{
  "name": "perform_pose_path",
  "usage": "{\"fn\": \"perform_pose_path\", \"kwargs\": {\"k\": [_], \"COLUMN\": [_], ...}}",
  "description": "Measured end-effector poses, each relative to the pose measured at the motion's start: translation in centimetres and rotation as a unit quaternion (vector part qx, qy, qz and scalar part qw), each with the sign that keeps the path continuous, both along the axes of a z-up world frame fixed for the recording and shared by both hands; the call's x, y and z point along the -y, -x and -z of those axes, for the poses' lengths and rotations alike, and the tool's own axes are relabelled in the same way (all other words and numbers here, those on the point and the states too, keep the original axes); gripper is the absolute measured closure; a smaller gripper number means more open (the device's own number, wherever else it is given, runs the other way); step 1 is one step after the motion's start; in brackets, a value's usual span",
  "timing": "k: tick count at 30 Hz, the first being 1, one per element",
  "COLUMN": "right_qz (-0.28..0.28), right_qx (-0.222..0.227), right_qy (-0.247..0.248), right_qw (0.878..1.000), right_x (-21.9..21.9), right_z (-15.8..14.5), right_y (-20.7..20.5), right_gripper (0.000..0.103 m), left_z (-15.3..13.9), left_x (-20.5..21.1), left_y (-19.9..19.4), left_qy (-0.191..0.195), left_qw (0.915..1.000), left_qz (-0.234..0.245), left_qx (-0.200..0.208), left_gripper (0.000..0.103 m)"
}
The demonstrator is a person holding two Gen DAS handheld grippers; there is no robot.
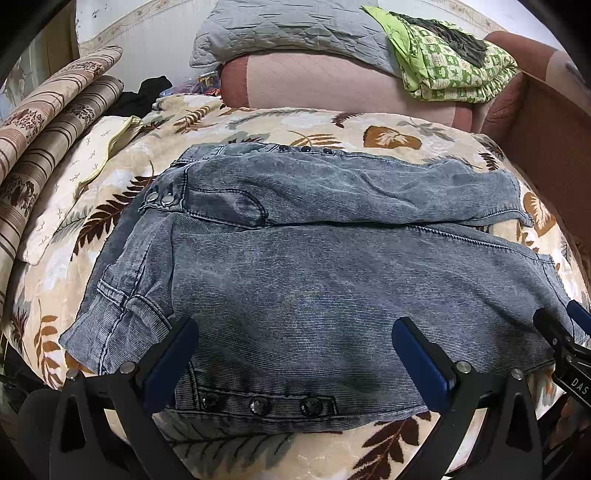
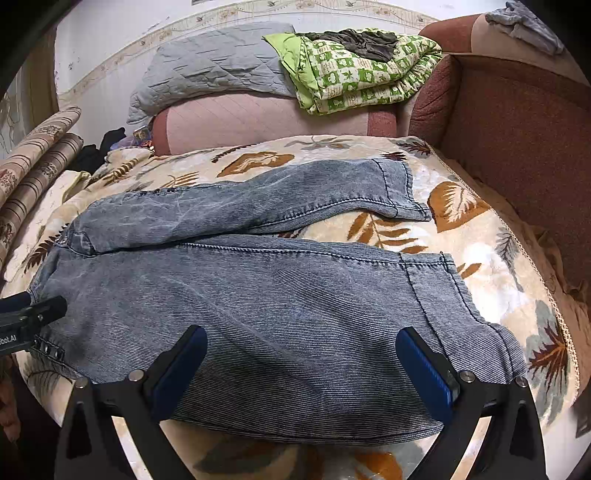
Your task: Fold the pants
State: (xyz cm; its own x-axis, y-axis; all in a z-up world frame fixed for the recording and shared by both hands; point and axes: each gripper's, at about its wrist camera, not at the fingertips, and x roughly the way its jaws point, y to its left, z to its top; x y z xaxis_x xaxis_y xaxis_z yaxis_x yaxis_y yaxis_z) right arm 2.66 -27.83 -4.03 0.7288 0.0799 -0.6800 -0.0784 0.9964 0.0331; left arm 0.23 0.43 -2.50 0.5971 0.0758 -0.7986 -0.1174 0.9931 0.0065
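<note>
Grey-blue washed denim pants [image 1: 314,266] lie flat on the leaf-patterned blanket, waist to the left, legs to the right, both legs spread apart side by side. They also show in the right wrist view [image 2: 258,295]. My left gripper [image 1: 295,354] is open, its fingers straddling the near edge by the waist snaps. My right gripper [image 2: 299,363] is open over the near leg; it also shows at the right edge of the left wrist view [image 1: 565,332]. The left gripper shows at the left edge of the right wrist view [image 2: 33,314].
The leaf-patterned blanket [image 2: 480,258] covers a sofa seat. A pink backrest [image 1: 332,81] carries a grey quilt [image 1: 288,33] and a green folded blanket [image 1: 454,66]. Striped cushions [image 1: 44,133] stand at left; a brown armrest [image 2: 517,147] at right.
</note>
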Motion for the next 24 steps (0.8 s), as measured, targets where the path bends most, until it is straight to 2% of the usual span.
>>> {"fn": "perform_pose_path", "kwargs": {"k": [19,24], "right_qz": [0.001,0.002], "right_qx": [0.0,-0.008], "right_qy": [0.005,-0.006], "right_qw": [1.0,1.0], "right_x": [-0.2,0.1], "right_z": [0.1,0.3], "right_y": [0.0,-0.3], "right_gripper": [0.0,0.0], "left_z": [0.0,-0.3], "left_x": [-0.3,-1.2], "left_y": [0.0,0.2], "left_qy": [0.005,0.011], "left_qw": [1.0,0.9999], "left_qz": [-0.004,-0.009], "left_qx": [-0.003,0.002], "left_gripper": [0.0,0.0]}}
